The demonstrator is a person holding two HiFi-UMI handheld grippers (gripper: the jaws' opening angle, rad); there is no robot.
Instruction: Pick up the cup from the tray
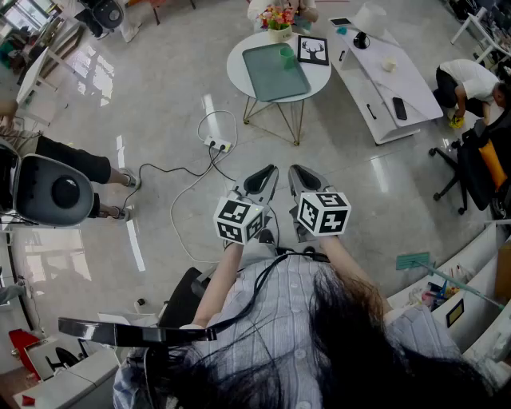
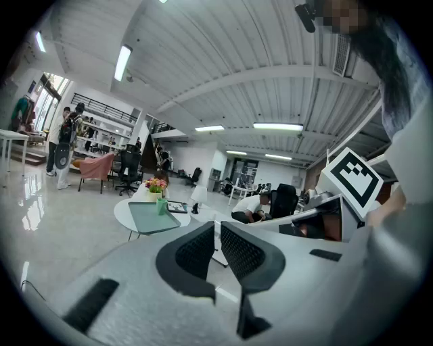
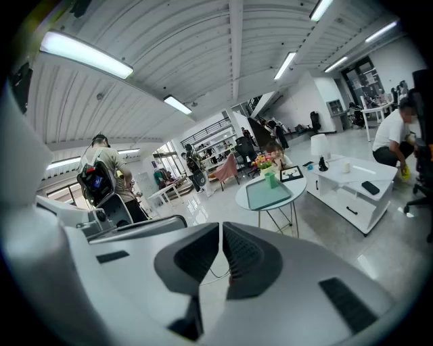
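A green cup point(image 1: 287, 54) stands on a green tray point(image 1: 271, 76) on a round white table point(image 1: 239, 68) far ahead across the floor. My left gripper point(image 1: 262, 177) and right gripper point(image 1: 303, 177) hang side by side close to the person's chest, well short of that table. Both are shut with nothing between the jaws. In the left gripper view the cup point(image 2: 162, 205) and tray point(image 2: 150, 217) lie beyond the left gripper point(image 2: 218, 233). In the right gripper view the cup point(image 3: 271, 179) stands on the tray point(image 3: 269, 194), beyond the right gripper point(image 3: 221, 236).
Flowers point(image 1: 278, 17) and a framed deer picture point(image 1: 312, 49) share the round table. A low white bench point(image 1: 383, 76) stands to its right. A power strip with cables point(image 1: 217, 144) lies on the floor between me and the table. A person crouches at right point(image 1: 467, 84).
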